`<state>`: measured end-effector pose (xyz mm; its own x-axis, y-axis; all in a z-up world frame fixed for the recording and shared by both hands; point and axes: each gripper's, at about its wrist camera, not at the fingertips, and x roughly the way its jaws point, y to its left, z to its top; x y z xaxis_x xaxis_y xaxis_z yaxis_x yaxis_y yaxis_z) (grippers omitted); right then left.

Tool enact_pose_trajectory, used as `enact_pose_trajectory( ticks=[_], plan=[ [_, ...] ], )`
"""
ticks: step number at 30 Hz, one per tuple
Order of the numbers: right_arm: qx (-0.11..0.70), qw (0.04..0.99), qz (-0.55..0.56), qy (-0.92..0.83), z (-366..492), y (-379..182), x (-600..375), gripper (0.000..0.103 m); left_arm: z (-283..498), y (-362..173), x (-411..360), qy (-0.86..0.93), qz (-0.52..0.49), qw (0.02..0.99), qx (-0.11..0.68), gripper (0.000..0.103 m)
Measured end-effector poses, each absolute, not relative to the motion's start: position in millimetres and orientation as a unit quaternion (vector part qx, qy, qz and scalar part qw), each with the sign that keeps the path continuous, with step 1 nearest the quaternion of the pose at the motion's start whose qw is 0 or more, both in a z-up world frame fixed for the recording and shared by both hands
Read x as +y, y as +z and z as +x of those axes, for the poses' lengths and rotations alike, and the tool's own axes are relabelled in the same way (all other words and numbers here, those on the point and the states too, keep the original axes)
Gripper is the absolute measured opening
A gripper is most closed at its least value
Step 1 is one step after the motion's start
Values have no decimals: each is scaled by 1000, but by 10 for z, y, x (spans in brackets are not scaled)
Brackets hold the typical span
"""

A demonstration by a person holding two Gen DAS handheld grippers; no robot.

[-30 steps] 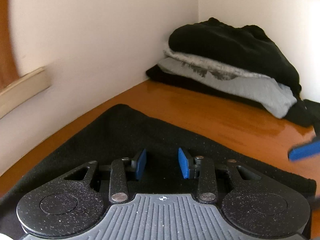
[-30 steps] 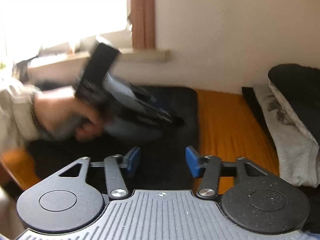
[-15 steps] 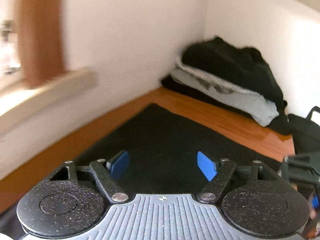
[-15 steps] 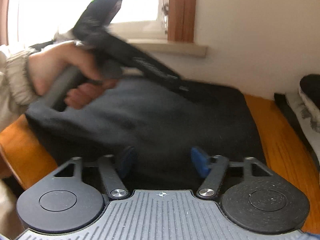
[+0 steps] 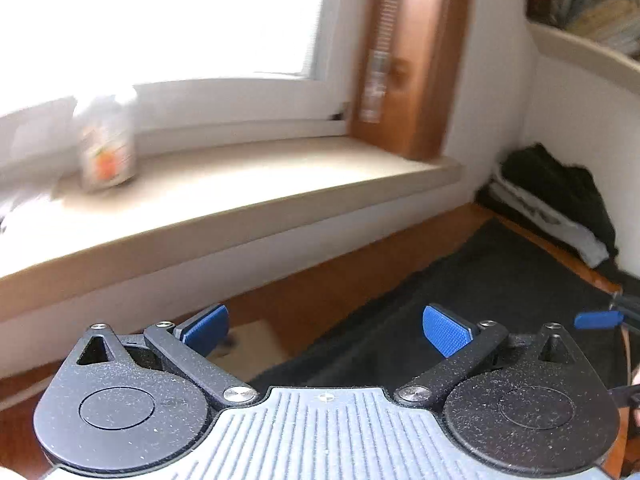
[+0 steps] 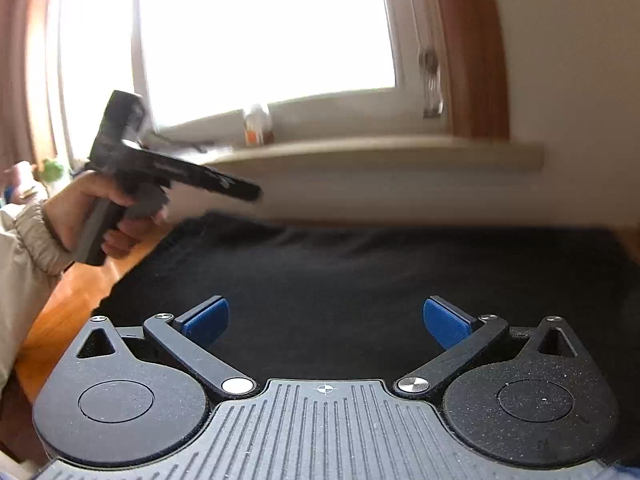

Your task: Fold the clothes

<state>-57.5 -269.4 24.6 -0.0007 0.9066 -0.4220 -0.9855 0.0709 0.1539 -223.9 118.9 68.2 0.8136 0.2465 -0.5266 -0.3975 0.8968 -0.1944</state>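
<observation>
While both claws are opening with nothing between the pads, the black garment lies flat on the wooden counter, long axis running 9 to 3 below the windowsill. Left claw hovers over its 9 o'clock edge; right claw over its middle.

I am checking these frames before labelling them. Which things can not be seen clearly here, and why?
- Bottle on the windowsill, left wrist view: motion blur, label unreadable.
- Pile of folded clothes, left wrist view: small and far, single pieces unclear.
- Dark garment, right wrist view: near edge hidden behind the right gripper; its type unclear.
- Left gripper, right wrist view: blurred.
- Outside the window: overexposed.
</observation>
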Motion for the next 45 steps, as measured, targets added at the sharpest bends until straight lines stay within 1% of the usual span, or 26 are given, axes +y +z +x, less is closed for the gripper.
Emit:
enact_pose_trajectory(
  ticks=[4, 7, 9, 13, 19, 20, 21, 23, 25, 27, 31, 33, 35, 39, 41, 42, 44, 45],
  plan=[
    [230, 720, -93, 649, -822, 213, -2529, 103, -2447, 514, 1489, 131, -198, 935, 263, 103],
    [249, 712, -97, 649, -1026, 244, -2419, 103, -2551, 427, 1603, 111, -246, 928, 258, 103],
    [240, 697, -123, 664, -1227, 261, -2345, 103, -2567, 402, 1616, 91, -259, 927, 256, 103],
    [196, 685, -164, 682, -1648, 252, -2233, 103, -2538, 364, 1571, 82, -256, 926, 267, 103],
    [197, 662, -175, 702, -2046, 180, -2102, 103, -2602, 235, 1504, 95, -244, 923, 282, 102],
    [191, 659, -185, 704, -2103, 179, -2086, 103, -2607, 224, 1517, 93, -247, 923, 280, 100],
    [184, 656, -196, 705, -2159, 180, -2073, 103, -2617, 215, 1533, 91, -252, 923, 277, 95],
    [176, 651, -206, 709, -2234, 192, -2048, 103, -2630, 197, 1555, 87, -257, 923, 273, 89],
    [172, 645, -213, 713, -2301, 192, -2017, 103, -2626, 186, 1554, 85, -254, 924, 273, 87],
    [154, 644, -237, 711, -2433, 169, -1954, 103, -2612, 183, 1541, 81, -253, 924, 275, 79],
    [117, 661, -291, 682, -2591, 109, -1835, 102, -2605, 187, 1508, 83, -240, 926, 278, 79],
    [115, 678, -300, 661, -2573, 81, -1757, 101, -2607, 186, 1516, 85, -240, 926, 278, 75],
    [115, 682, -298, 657, -2542, 76, -1710, 97, -2606, 188, 1521, 87, -240, 926, 278, 74],
    [128, 678, -283, 667, -2498, 56, -1664, 93, -2607, 192, 1526, 84, -238, 926, 281, 73],
    [128, 676, -282, 669, -2478, 61, -1647, 79, -2599, 199, 1516, 83, -233, 926, 284, 70],
    [129, 674, -280, 672, -2465, 62, -1639, 77, -2598, 200, 1510, 83, -231, 926, 286, 66],
    [133, 667, -276, 679, -2437, 64, -1624, 70, -2596, 198, 1499, 80, -231, 926, 288, 62],
    [134, 664, -276, 682, -2428, 67, -1613, 69, -2594, 195, 1494, 79, -230, 926, 289, 58]
  ],
)
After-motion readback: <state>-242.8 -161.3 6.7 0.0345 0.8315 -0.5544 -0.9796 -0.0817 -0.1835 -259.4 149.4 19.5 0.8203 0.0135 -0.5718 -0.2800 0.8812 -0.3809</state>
